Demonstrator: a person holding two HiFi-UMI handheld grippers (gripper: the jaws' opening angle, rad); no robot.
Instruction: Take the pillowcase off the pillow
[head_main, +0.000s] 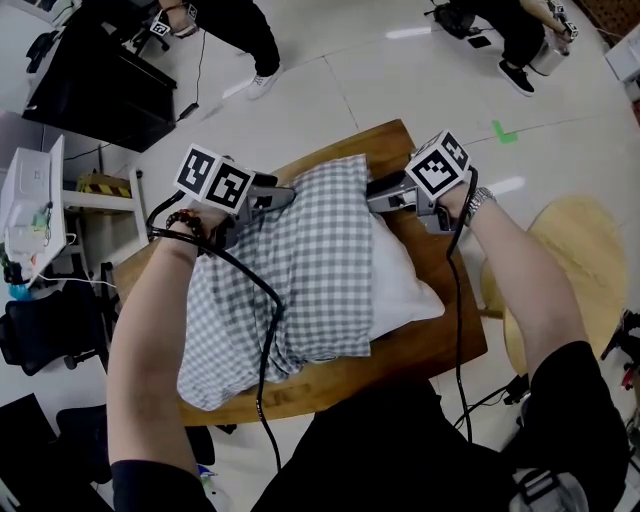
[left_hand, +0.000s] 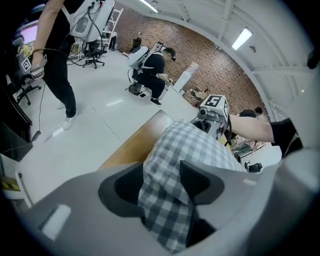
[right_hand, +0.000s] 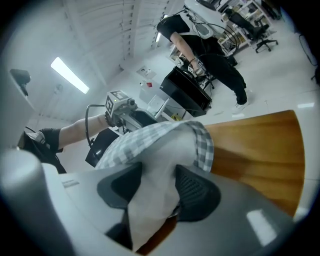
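On one table (head_main: 440, 345), two grippers (head_main: 285, 195) (head_main: 372, 197) clamp one pillow (head_main: 405, 290), one pillowcase (head_main: 310, 260).

Grey-and-white check pillowcase (head_main: 300, 270); plain white pillow (head_main: 410, 295); honey-brown wooden table (head_main: 440, 350). The left gripper (left_hand: 160, 182) and right gripper (right_hand: 157, 185) are grey with black ribbed pads (left_hand: 197, 180). Their cubes (head_main: 214, 180) carry black-and-white square markers. The floor (head_main: 340, 90) is pale grey with one green mark (head_main: 504, 131). The brick wall (left_hand: 200, 55) is red-brown, the cable (head_main: 268, 340) black.

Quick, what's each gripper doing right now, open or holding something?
Left gripper: closed on the checked pillowcase.
Right gripper: closed on the white pillow.
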